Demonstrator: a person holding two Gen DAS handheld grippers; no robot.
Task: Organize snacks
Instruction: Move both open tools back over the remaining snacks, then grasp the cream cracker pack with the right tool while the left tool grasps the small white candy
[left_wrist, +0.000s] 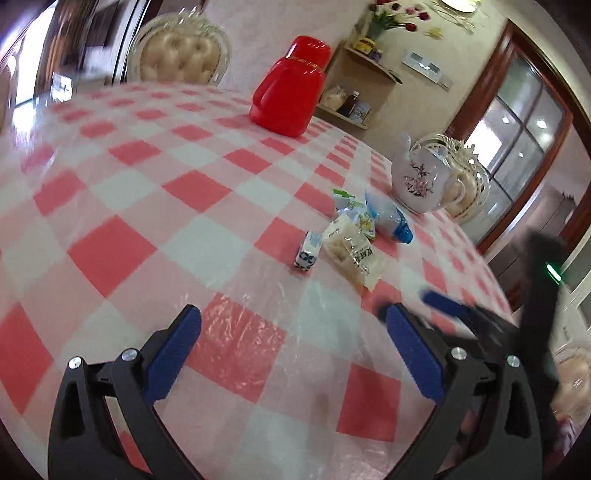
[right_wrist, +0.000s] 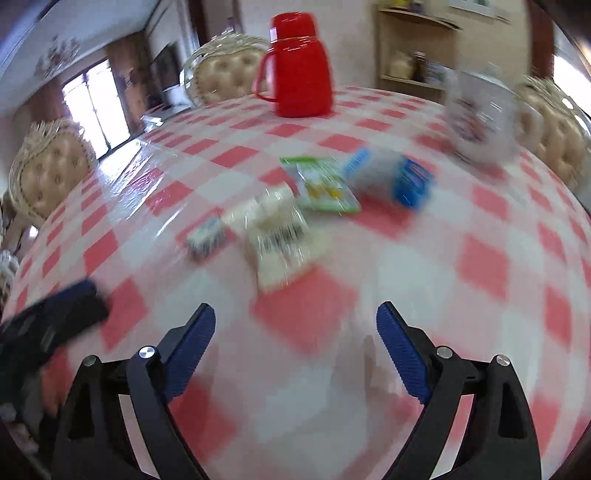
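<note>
- While both grippers hang above the checked tablecloth (left_wrist: 122, 236), the left gripper (left_wrist: 291, 339) has its blue-padded fingers (left_wrist: 173, 354) spread wide, with only bare cloth between them; it touches nothing.
- The right gripper (right_wrist: 295, 332) also has its fingers (right_wrist: 402, 354) well apart, empty, over a red and white patch of cloth short of the snacks.
- The snacks lie in a loose cluster on the table, ahead of both grippers and apart from them.
- The clear cracker pack (left_wrist: 351, 251) is nearest; in the right wrist view its long axis runs roughly away from the camera, leaning a little to the left.
- The small blue-and-white packet (left_wrist: 308, 253) sits just beside the pack's left side, its long axis slanting.
- The green-edged sachet (right_wrist: 325, 184) lies flat beyond the cracker pack, partly under it in the left wrist view.
- The blue-and-white bag (right_wrist: 391, 177) lies just right of the sachet, its blue end pointing toward the lower right.
- A red thermos jug (left_wrist: 290, 85) stands upright farther back; a white floral teapot (left_wrist: 421, 181) stands near the bag.
- The right wrist view is blurred, so fine print cannot be read.
</note>
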